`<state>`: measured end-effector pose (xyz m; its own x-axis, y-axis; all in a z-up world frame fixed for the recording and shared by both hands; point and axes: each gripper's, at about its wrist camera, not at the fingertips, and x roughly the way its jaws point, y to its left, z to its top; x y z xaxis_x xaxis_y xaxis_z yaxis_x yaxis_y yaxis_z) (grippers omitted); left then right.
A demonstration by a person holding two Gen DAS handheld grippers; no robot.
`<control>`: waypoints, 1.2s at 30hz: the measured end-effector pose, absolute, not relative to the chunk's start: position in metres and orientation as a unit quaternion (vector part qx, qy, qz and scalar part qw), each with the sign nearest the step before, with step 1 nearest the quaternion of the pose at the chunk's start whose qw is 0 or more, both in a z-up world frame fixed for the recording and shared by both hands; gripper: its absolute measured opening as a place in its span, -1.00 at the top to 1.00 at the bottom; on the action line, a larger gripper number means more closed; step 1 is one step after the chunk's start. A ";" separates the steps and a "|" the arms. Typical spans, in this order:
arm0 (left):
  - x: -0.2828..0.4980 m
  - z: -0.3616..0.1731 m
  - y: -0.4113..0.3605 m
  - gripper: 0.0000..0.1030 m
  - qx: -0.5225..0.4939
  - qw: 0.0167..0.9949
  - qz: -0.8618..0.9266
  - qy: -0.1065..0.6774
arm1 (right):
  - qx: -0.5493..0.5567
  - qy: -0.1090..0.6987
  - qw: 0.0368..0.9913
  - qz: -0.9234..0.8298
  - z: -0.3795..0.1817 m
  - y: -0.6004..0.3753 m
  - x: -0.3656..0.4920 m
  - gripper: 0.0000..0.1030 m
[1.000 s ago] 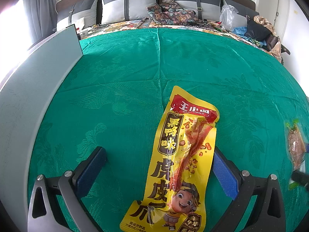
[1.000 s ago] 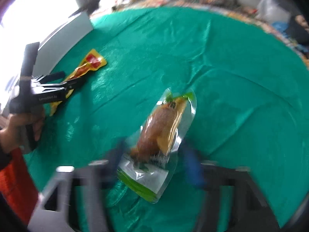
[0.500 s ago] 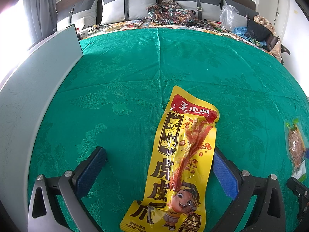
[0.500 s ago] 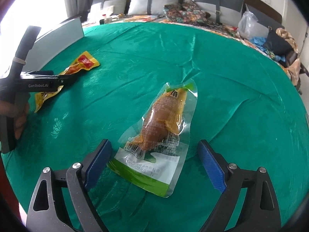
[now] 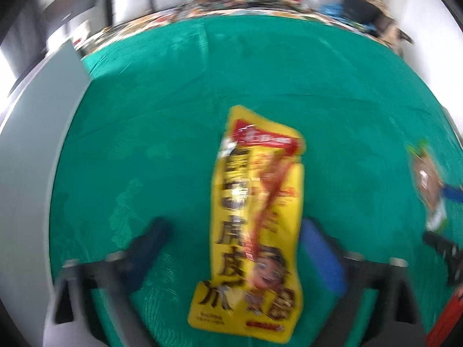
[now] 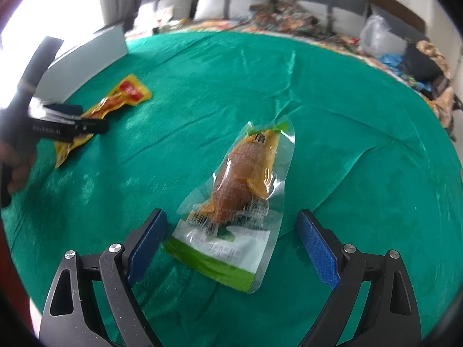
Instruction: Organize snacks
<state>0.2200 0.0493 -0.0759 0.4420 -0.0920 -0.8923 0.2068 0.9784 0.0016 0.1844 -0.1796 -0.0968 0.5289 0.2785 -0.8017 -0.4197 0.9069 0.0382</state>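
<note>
The left gripper (image 5: 231, 248) has just been closing, its jaws drawing in from full spread around the yellow snack packet (image 5: 257, 211). That view is now blurred where it was sharp half a second ago. The right blue pad (image 5: 321, 257) sits just beside the packet's right edge, maybe touching it. The left pad (image 5: 150, 240) stands apart from the packet with green cloth between, so this is no firm grip yet.

The packet lies flat on the green cloth (image 5: 162, 133), near the left side of the table, beside the pale grey board (image 5: 31, 156). Its long axis runs near to far, red-banded end pointing far, cartoon face at the near end. It now reads closer to straight up the left view than before, when it leaned right.

Over to the right gripper (image 6: 231, 248): released, jaws wide, pads either side of the clear pouch (image 6: 243, 202), touching neither edge, much as half a second ago. That pouch lies in the middle of the cloth, long axis near-left to far-right, green-tipped narrow end far, white-and-green label end near. In this view the left gripper (image 6: 86, 124) rests over the yellow packet (image 6: 115, 101), a hand (image 6: 14, 162) behind it.
</note>
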 end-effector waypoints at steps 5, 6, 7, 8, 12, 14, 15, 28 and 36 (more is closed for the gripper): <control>0.207 -0.070 0.037 0.21 0.054 0.850 -0.106 0.512 | 0.024 0.509 0.842 0.176 -0.074 -0.204 0.210 -0.78; 0.204 -0.068 0.042 0.23 0.023 0.853 -0.103 0.511 | 0.042 0.515 0.839 0.169 -0.072 -0.205 0.216 -0.78; 0.201 -0.065 0.048 0.25 -0.001 0.854 -0.101 0.511 | 0.058 0.527 0.833 0.162 -0.072 -0.203 0.223 -0.78; 0.196 -0.064 0.053 0.26 -0.027 0.855 -0.099 0.508 | 0.057 0.539 0.826 0.151 -0.076 -0.197 0.229 -0.78; 0.164 -0.057 0.075 0.27 -0.090 0.863 -0.090 0.489 | -0.012 0.548 0.831 0.093 -0.087 -0.167 0.238 -0.33; 0.143 -0.052 0.095 0.27 -0.120 0.866 -0.086 0.477 | -0.020 0.542 0.836 0.083 -0.083 -0.164 0.235 -0.17; 0.138 -0.050 0.102 0.27 -0.134 0.867 -0.085 0.472 | 0.002 0.550 0.830 0.098 -0.082 -0.166 0.233 -0.13; 0.092 0.074 0.254 0.25 -0.271 0.897 -0.040 0.347 | 0.094 0.481 0.814 0.312 0.043 -0.046 0.204 -0.07; 0.072 0.069 0.382 0.10 -0.202 0.894 0.144 0.374 | 0.039 0.435 0.772 0.462 0.105 0.158 0.179 -0.12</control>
